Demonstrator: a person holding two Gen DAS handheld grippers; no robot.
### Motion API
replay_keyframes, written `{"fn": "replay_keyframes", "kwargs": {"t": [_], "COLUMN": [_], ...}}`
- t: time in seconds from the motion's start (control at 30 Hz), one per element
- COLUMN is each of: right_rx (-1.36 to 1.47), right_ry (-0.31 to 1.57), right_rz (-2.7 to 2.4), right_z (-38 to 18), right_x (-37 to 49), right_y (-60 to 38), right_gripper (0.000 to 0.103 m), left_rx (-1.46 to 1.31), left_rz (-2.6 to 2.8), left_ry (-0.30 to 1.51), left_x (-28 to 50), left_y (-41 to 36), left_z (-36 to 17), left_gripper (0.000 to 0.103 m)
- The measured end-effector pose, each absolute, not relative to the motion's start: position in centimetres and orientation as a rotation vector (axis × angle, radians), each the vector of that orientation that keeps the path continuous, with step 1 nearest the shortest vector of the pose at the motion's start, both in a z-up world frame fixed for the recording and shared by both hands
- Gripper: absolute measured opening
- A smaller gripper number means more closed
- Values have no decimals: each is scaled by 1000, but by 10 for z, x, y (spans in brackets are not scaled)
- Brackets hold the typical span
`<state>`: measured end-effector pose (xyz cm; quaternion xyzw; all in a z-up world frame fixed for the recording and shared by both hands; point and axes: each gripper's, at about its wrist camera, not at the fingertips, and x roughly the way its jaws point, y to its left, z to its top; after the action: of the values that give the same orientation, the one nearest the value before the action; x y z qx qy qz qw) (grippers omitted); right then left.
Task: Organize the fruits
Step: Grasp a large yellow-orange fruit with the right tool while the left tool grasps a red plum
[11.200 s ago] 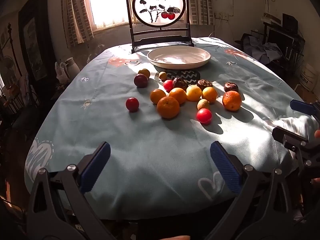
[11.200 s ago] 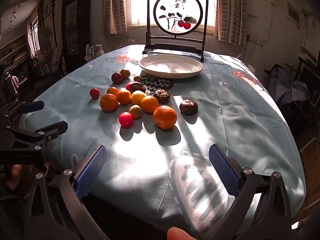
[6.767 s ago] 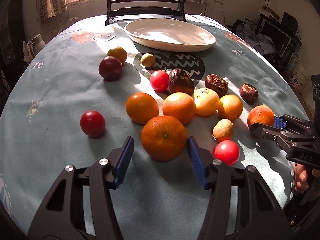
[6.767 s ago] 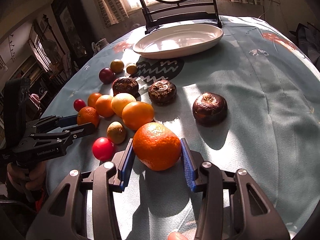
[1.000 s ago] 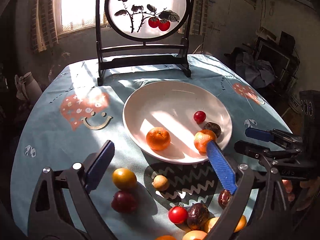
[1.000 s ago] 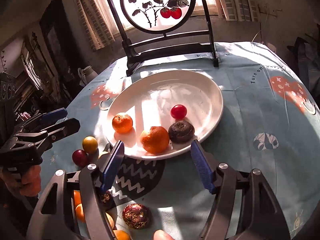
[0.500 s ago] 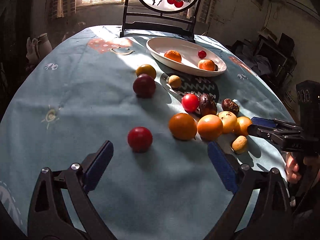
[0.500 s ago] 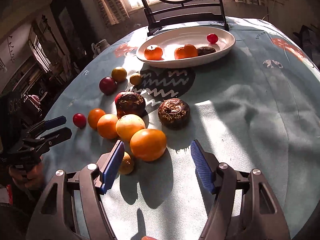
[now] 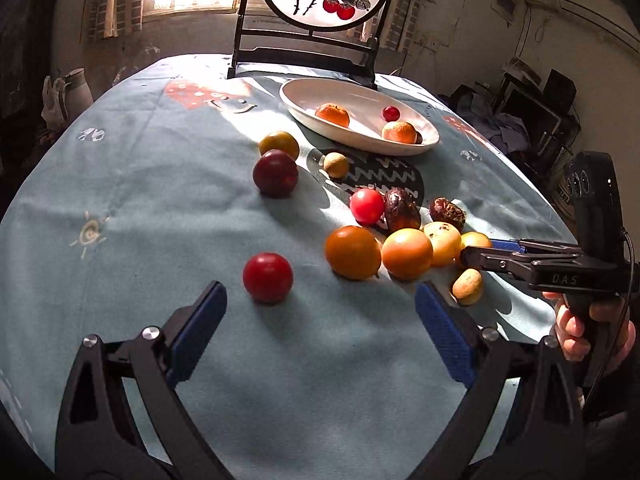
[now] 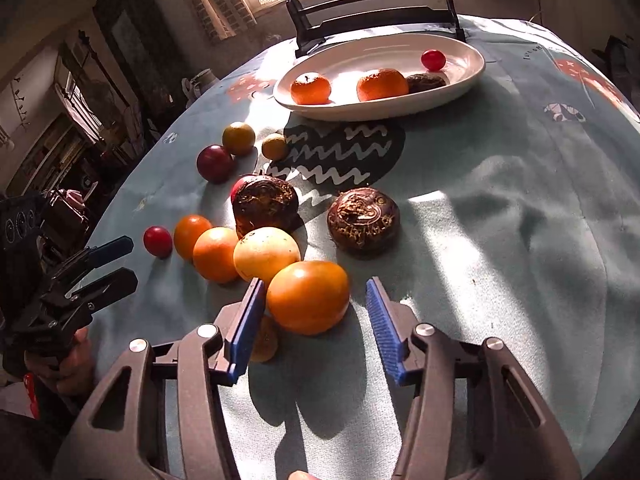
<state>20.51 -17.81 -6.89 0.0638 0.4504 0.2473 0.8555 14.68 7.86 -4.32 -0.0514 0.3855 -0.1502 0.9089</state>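
Right claw (image 10: 314,322) is now spread around the nearest round orange fruit (image 10: 307,297) on the desk with the pale blue patterned cloth (image 10: 500,240); half a second ago it hung short of that fruit, so it has closed in and the pads flank it without visibly pressing yet. Blue left pad (image 10: 246,326) sits just beside the fruit, right pad apart from it. Small tan fruit (image 10: 262,340) lies partly hidden behind the left pad and looks likely to get nudged. Left claw (image 9: 320,336) is spread wide and empty, low over the cloth near the shiny red round fruit (image 9: 267,282), which sits just ahead of its left pad; likely its next pick. A second ago both claws were over the white oval plate (image 10: 460,80); both have pulled back to the loose pile since. The plate holds two oranges, a small red fruit and a dark brown one. Still on the cloth: orange and yellow fruits in a row, two wrinkled dark brown fruits (image 10: 363,222), a dark plum-coloured fruit (image 9: 275,173), others near the black zigzag mat (image 10: 340,152). Judged: a few fruits moved, most left; next is pinching the orange fruit.
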Motion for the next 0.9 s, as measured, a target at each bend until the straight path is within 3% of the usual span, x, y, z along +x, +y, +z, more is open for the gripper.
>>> {"fn": "replay_keyframes", "kwargs": {"t": [0.1, 0.23, 0.33, 0.4, 0.47, 0.7, 0.8, 0.9], "right_rx": [146, 230, 284, 293, 291, 293, 295, 299], "right_ry": [947, 936, 921, 925, 931, 931, 932, 934], "right_rz": [546, 572, 576, 575, 574, 573, 571, 569], "right_z": [-69, -70, -69, -69, -70, -70, -70, -70], "right_x": [204, 205, 205, 205, 206, 206, 206, 206], "right_y": [-179, -191, -200, -201, -200, -200, -201, -201], "right_gripper": [41, 41, 41, 41, 41, 41, 41, 41], "left_rx": [-111, -171, -206, -209, -228, -168, -144, -119], "left_rz": [-308, -290, -267, -243, -249, -234, -222, -204], "left_ry": [796, 803, 830, 853, 882, 922, 931, 937], "left_x": [148, 153, 162, 169, 175, 181, 185, 187], "left_y": [80, 90, 100, 105, 108, 98, 95, 93], "left_z": [-43, -45, -49, -52, -56, -60, -61, -61], "left_gripper": [97, 92, 75, 57, 48, 46, 35, 32]}}
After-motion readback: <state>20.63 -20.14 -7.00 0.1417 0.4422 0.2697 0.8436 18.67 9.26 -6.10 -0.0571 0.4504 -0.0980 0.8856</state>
